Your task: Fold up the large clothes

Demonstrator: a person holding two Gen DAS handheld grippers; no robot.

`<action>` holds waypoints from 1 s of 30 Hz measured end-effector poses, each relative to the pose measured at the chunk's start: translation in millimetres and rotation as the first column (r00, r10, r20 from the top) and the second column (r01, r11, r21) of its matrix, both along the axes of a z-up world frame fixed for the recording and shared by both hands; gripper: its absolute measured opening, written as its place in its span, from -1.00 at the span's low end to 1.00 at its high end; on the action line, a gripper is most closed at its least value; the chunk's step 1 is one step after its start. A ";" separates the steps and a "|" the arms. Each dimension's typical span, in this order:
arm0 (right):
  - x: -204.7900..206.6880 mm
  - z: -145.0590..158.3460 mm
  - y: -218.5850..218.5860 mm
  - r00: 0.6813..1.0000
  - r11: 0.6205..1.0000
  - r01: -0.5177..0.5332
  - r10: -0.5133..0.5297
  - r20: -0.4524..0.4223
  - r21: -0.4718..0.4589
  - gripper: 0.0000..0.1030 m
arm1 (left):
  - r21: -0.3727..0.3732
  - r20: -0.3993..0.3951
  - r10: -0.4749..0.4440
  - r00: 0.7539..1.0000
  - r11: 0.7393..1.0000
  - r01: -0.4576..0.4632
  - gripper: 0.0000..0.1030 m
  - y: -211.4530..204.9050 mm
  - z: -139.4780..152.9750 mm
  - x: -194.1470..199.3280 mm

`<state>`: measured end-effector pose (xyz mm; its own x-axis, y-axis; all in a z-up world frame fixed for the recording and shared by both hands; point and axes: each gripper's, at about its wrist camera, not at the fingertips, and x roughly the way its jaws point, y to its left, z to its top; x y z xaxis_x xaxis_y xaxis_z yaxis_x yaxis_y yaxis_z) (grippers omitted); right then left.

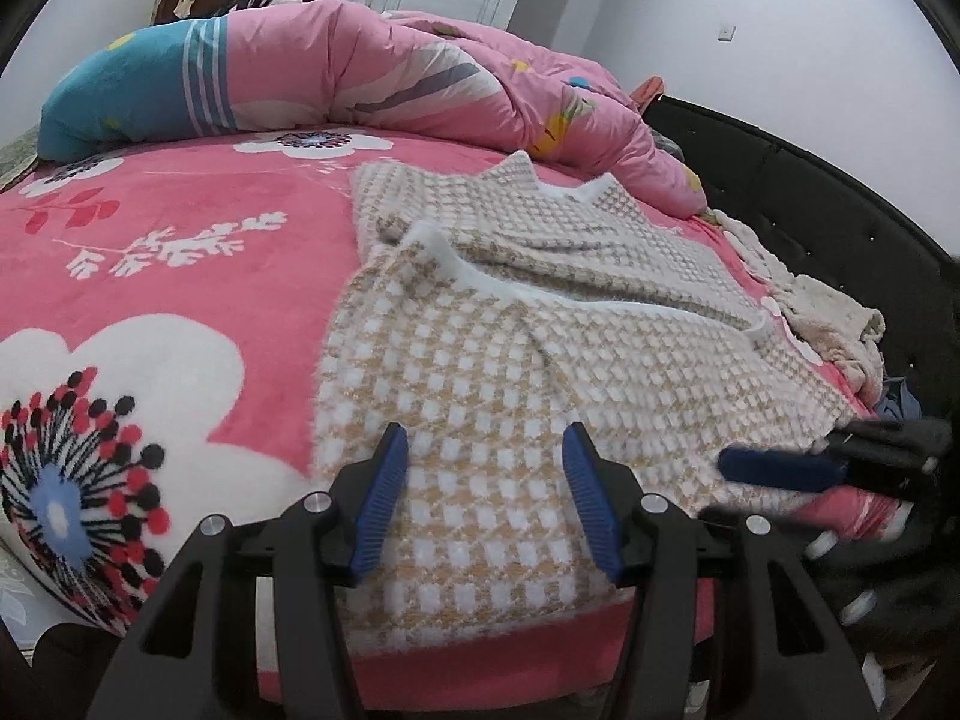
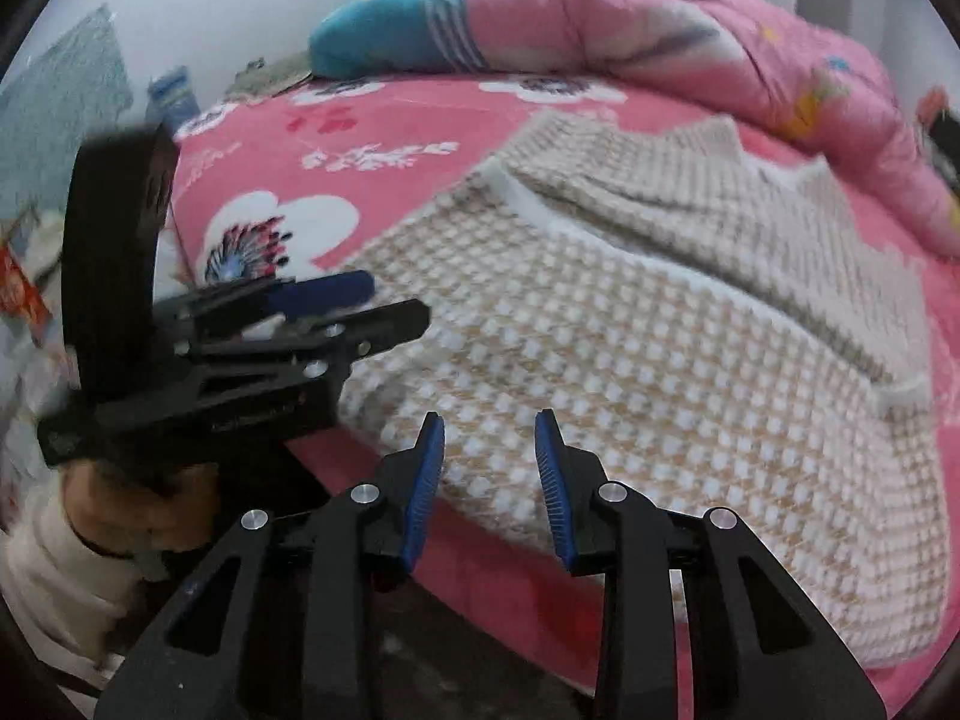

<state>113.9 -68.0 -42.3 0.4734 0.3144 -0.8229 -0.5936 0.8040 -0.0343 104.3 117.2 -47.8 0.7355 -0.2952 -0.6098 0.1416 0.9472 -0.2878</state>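
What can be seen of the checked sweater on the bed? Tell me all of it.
The checked sweater is a fuzzy knit in tan and white squares with white trim. It lies flat on the pink floral blanket, one part folded over so a paler side shows at the far end, which reaches the pink quilt. Its near hem reaches the bed's edge. Both pairs of jaws stand open above it, holding nothing.

We see the right gripper point(image 1: 774, 468) only as a blur at the left wrist view's edge. The sweater's point(image 2: 630, 360) near corner runs off the frame, and the quilt point(image 1: 372, 78) hides the bed's far side.
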 end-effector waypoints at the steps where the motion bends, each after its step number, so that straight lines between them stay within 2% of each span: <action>1: 7.4 -21.8 -0.1 0.999 1.000 0.009 -0.010 -0.038 -0.012 -0.39 | 0.001 0.002 0.001 1.000 1.000 -0.001 0.02 -1.3 1.6 -0.4; 2: 11.6 -38.4 -3.9 0.999 1.000 0.008 -0.008 -0.047 0.001 -0.39 | 0.000 0.007 0.000 1.000 1.000 0.000 0.02 -2.5 3.9 -0.7; 3: 10.3 -37.3 -7.7 0.999 1.000 -0.002 0.003 -0.040 0.024 -0.39 | 0.001 0.011 -0.002 1.000 1.000 0.002 0.02 -4.0 6.2 -1.5; 6: 0.3 1.1 -27.9 0.998 0.993 0.007 0.000 -0.058 0.121 -0.39 | 0.021 0.044 -0.033 0.998 0.999 0.032 0.08 -14.4 18.1 -5.4; 7: -4.0 16.3 -40.7 1.000 0.990 0.013 -0.009 -0.024 0.143 -0.35 | 0.025 0.054 -0.043 0.998 0.999 0.042 0.10 -17.6 20.6 -6.7; 9: -9.1 38.8 -69.9 0.993 0.989 0.079 -0.089 0.074 0.129 -0.04 | 0.023 0.061 -0.079 0.995 0.997 0.078 0.16 -28.5 23.6 -6.4; 11: -9.7 46.7 -98.2 0.978 0.981 0.161 -0.174 0.117 0.111 0.06 | 0.028 0.044 -0.107 0.993 0.994 0.106 0.17 -40.4 21.5 -2.6; 14: 6.6 22.9 -148.7 0.945 0.946 0.318 -0.322 0.063 0.071 0.08 | 0.085 -0.027 -0.114 0.993 0.990 0.116 0.25 -59.9 6.0 7.6; 15: 16.8 2.5 -164.2 0.929 0.928 0.370 -0.370 0.006 0.040 0.22 | 0.120 -0.076 -0.096 0.992 0.987 0.105 0.26 -64.9 -4.8 14.2; 16: 21.1 -11.2 -176.8 0.923 0.919 0.384 -0.381 -0.055 0.087 0.24 | 0.139 -0.098 -0.083 0.992 0.986 0.096 0.26 -67.6 -12.7 18.0; 17: 19.4 -11.5 -183.5 0.922 0.913 0.388 -0.382 -0.064 0.131 0.25 | 0.145 -0.089 -0.078 0.993 0.985 0.090 0.27 -68.3 -14.2 17.8; 19: 17.9 -1.3 -183.0 0.928 0.921 0.373 -0.369 -0.057 0.111 0.24 | 0.155 -0.089 -0.076 0.993 0.984 0.089 0.30 -70.8 -8.5 17.9; 21: 14.4 15.1 -190.3 0.924 0.916 0.383 -0.380 -0.050 0.117 0.25 | 0.123 -0.084 -0.083 0.993 0.988 0.093 0.30 -67.5 -0.7 19.5; 23: 12.8 34.9 -206.9 0.911 0.903 0.408 -0.412 0.001 0.135 0.29 | 0.086 -0.057 -0.092 0.994 0.992 0.097 0.30 -61.8 10.1 22.0; 25: 17.3 47.1 -227.6 0.888 0.881 0.450 -0.459 0.027 0.146 0.32 | 0.081 -0.035 -0.083 0.996 0.993 0.086 0.35 -57.7 17.8 27.8; 27: 25.5 40.0 -253.8 0.850 0.842 0.521 -0.527 0.005 0.139 0.40 | 0.091 -0.047 -0.057 0.997 0.994 0.061 0.42 -56.5 18.2 37.1; 28: 34.3 29.7 -261.3 0.838 0.830 0.543 -0.545 -0.024 0.129 0.42 | 0.101 -0.079 -0.030 0.996 0.994 0.038 0.45 -54.2 13.6 46.0; 30: 49.5 2.2 -263.3 0.833 0.825 0.552 -0.543 -0.102 0.118 0.43 | 0.103 -0.157 0.011 0.987 0.995 0.006 0.51 -47.8 -3.3 62.5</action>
